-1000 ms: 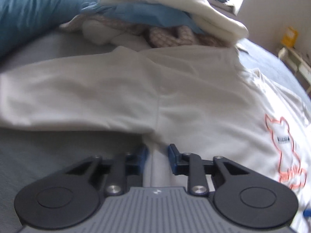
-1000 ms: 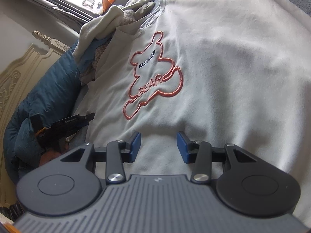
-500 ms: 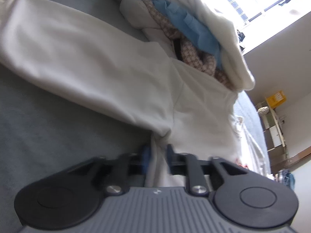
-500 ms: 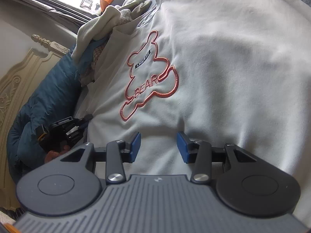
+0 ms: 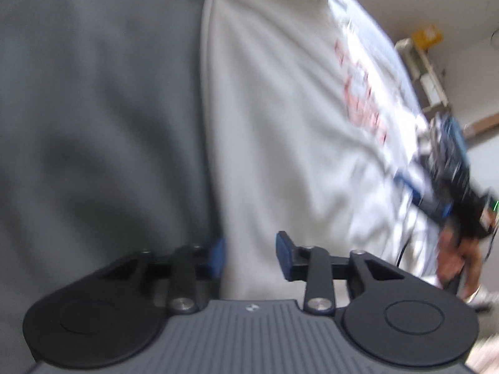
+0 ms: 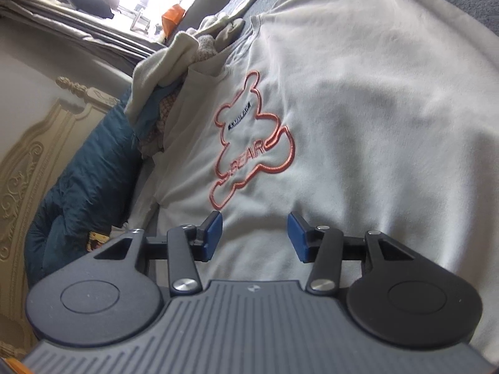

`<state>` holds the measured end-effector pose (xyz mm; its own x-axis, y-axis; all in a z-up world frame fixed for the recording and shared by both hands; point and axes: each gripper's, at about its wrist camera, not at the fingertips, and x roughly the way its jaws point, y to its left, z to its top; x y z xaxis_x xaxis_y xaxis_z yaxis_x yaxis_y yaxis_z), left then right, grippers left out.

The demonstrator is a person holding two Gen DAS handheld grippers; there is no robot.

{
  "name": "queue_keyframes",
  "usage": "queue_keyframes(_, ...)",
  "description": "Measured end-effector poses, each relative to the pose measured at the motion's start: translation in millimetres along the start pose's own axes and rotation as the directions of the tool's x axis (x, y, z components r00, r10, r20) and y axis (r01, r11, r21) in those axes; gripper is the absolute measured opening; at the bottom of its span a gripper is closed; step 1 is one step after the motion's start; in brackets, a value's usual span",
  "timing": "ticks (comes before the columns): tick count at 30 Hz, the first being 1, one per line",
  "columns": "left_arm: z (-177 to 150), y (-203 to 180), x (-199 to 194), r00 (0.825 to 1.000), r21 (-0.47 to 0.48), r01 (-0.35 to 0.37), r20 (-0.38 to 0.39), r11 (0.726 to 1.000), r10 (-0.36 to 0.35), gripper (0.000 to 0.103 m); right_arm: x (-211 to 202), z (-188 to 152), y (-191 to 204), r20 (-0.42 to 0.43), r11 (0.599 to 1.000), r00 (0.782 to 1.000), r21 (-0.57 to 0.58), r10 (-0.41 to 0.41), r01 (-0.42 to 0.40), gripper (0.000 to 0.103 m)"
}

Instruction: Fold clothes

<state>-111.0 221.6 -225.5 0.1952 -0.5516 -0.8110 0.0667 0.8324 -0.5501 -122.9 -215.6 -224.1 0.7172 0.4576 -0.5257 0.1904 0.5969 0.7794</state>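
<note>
A white sweatshirt (image 6: 358,109) with a red outlined bear print (image 6: 249,146) lies spread flat on a grey bedsheet (image 5: 93,93). In the blurred left wrist view, my left gripper (image 5: 251,257) sits at the sweatshirt's (image 5: 280,124) side edge. Its jaws are closing with that edge of fabric between them, and the pads stand apart from it. My right gripper (image 6: 255,237) hovers low over the cloth below the bear, its jaws opening and nothing pinched. The left wrist view also shows the right gripper (image 5: 421,196) and the hand holding it, at the far right.
A heap of other clothes (image 6: 174,68) lies past the sweatshirt's collar. A dark blue quilt (image 6: 84,180) is bunched against a carved cream headboard (image 6: 28,162). A shelf unit (image 5: 430,71) stands by the wall beyond the bed.
My left gripper has swept from under the sleeve along the sweatshirt's side, and its jaws stand wider. It has left the right wrist view. The right gripper stayed put, jaws slightly wider.
</note>
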Motion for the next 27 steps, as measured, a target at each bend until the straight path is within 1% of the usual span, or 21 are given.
queue_keyframes(1, -8.2, 0.0, 2.1, 1.0, 0.01, -0.007, -0.008, 1.0, 0.007, 0.027, -2.3, 1.0, 0.3, 0.008, 1.0, 1.0, 0.009, 0.009, -0.009, 0.046)
queue_keyframes(2, -15.6, -0.1, 4.4, 1.0, 0.022, -0.014, -0.012, 1.0, 0.015, 0.025, -4.4, 1.8, 0.9, 0.015, 1.0, 1.0, 0.015, 0.016, -0.016, 0.046)
queue_keyframes(3, -21.4, -0.5, 7.6, 0.999, 0.035, -0.029, -0.016, 0.999, 0.03, 0.017, -6.2, 2.4, 1.6, 0.022, 1.0, 0.999, 0.02, 0.022, -0.023, 0.046)
queue_keyframes(4, -26.0, -1.1, 10.5, 0.999, 0.043, -0.041, -0.019, 0.998, 0.042, 0.014, -8.0, 3.0, 2.1, 0.028, 0.999, 0.999, 0.024, 0.027, -0.028, 0.046)
queue_keyframes(6, -33.5, -3.4, 15.2, 0.998, 0.063, -0.058, -0.023, 0.996, 0.059, 0.012, -11.7, 3.7, 2.2, 0.039, 0.999, 0.999, 0.03, 0.034, -0.035, 0.046)
queue_keyframes(8, -37.9, -8.3, 14.5, 0.997, 0.091, -0.08, -0.01, 0.993, 0.081, 0.01, -15.8, 3.9, 1.7, 0.049, 0.999, 0.998, 0.034, 0.039, -0.041, 0.046)
queue_keyframes(11, -41.2, -9.7, 8.2, 0.995, 0.073, -0.098, -0.001, 0.993, 0.098, 0.006, -20.9, 6.0, 0.4, 0.068, 0.998, 0.997, 0.043, 0.046, -0.049, 0.047)
queue_keyframes(15, -38.0, -17.6, -1.7, 0.992, 0.097, -0.127, -0.009, 0.987, 0.129, 0.006, -23.4, 7.7, -3.6, 0.081, 0.997, 0.996, 0.063, 0.047, -0.052, 0.047)
queue_keyframes(20, -42.3, -19.2, 7.9, 0.984, 0.15, -0.169, -0.021, 0.974, 0.174, 0.006, -21.2, 8.1, -8.1, 0.081, 0.995, 0.996, 0.086, 0.037, -0.044, 0.048)
queue_keyframes(22, -44.8, -23.1, 9.1, 0.981, 0.201, -0.188, -0.015, 0.961, 0.195, 0.008, -20.9, 8.1, -8.9, 0.079, 0.996, 0.997, 0.085, 0.019, -0.025, 0.048)
queue_keyframes(24, -48.0, -26.7, 6.5, 0.977, 0.253, -0.202, -0.008, 0.946, 0.211, 0.013, -21.9, 8.6, -10.1, 0.083, 0.996, 0.997, 0.087, 0.007, -0.014, 0.048)
queue_keyframes(27, -53.3, -28.6, -3.4, 0.976, 0.302, -0.208, -0.002, 0.93, 0.218, 0.016, -22.1, 9.2, -12.3, 0.088, 0.995, 0.996, 0.099, -0.004, -0.004, 0.049)
